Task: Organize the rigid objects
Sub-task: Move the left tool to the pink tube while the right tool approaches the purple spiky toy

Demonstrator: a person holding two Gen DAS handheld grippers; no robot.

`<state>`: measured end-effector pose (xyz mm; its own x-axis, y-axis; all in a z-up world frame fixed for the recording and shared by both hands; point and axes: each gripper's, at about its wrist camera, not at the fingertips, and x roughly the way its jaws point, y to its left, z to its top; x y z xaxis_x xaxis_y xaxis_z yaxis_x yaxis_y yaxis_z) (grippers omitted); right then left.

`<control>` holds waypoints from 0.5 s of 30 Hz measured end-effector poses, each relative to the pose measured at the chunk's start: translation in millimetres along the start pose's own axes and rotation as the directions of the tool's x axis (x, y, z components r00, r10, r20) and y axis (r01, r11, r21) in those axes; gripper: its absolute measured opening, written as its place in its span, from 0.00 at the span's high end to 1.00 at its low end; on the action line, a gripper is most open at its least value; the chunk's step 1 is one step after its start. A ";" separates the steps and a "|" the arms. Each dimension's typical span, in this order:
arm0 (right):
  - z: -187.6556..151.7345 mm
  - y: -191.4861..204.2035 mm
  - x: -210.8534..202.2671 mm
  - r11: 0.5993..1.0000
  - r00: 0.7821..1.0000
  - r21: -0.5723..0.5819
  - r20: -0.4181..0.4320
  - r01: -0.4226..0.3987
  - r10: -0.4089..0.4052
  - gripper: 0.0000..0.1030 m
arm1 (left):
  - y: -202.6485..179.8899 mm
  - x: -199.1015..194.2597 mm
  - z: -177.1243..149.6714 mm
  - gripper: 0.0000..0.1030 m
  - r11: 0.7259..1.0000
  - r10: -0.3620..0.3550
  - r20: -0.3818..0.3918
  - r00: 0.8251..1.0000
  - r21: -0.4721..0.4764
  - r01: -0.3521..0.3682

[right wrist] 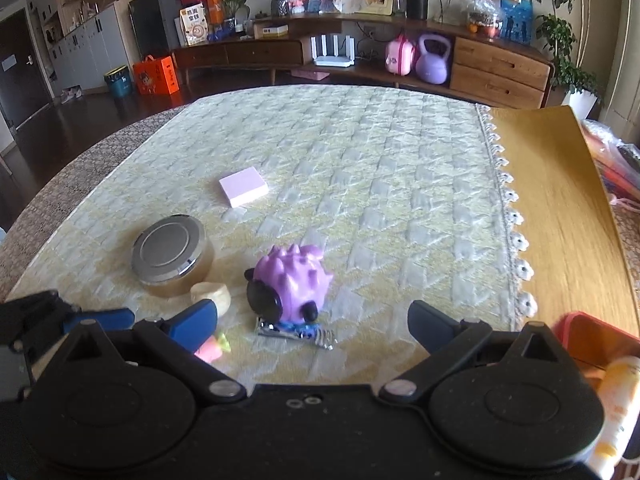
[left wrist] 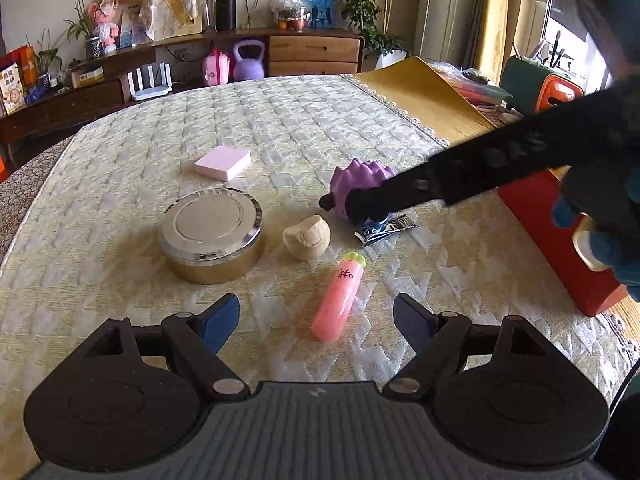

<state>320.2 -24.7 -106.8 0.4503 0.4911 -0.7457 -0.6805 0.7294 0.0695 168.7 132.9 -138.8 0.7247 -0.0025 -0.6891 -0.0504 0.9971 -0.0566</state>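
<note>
Both claws hang low over the quilted cream-and-yellow cloth on the surface (left wrist: 360, 120), and neither holds anything. The left claw (left wrist: 316, 316) is spread wide, its blue-padded fingers either side of a pink plastic tube with a green cap (left wrist: 338, 300) that lies flat on the cloth. The right claw (right wrist: 312, 320) is also spread wide, levelled at a purple spiky toy hedgehog (right wrist: 294, 280) that sits touching a small chrome nail clipper (right wrist: 296, 330). From the left, the right claw's black arm (left wrist: 480, 168) reaches in from the right, tilted down, ending over that toy. Near the toy sit a beige carved lump (left wrist: 306, 238), a round metal tin with a silver lid (left wrist: 212, 234) and, further back, a flat pink square block (left wrist: 223, 163). A red open box (left wrist: 560, 240) stands at the right edge.
</note>
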 end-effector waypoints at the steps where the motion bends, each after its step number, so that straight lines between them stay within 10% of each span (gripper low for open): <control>1: 1.5 1.0 4.1 1.000 1.000 -0.001 -0.006 -0.001 0.001 0.01 | -1.1 1.3 -0.2 0.18 1.000 0.001 0.001 1.000 0.005 -0.001; 8: 5.9 6.7 28.5 1.000 0.999 0.001 -0.042 -0.017 0.017 0.08 | -9.3 8.2 -1.9 0.18 0.999 0.018 0.009 1.000 0.038 -0.018; 15: 6.9 5.3 39.0 0.999 0.998 0.021 -0.050 -0.037 0.038 0.17 | -13.0 10.9 -1.1 0.41 0.998 0.023 0.018 1.000 0.052 -0.024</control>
<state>338.1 1.7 -130.9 0.3946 0.4941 -0.7747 -0.6845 0.7205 0.1108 176.5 119.9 -146.4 0.7356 0.0215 -0.6771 -0.0315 0.9995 -0.0024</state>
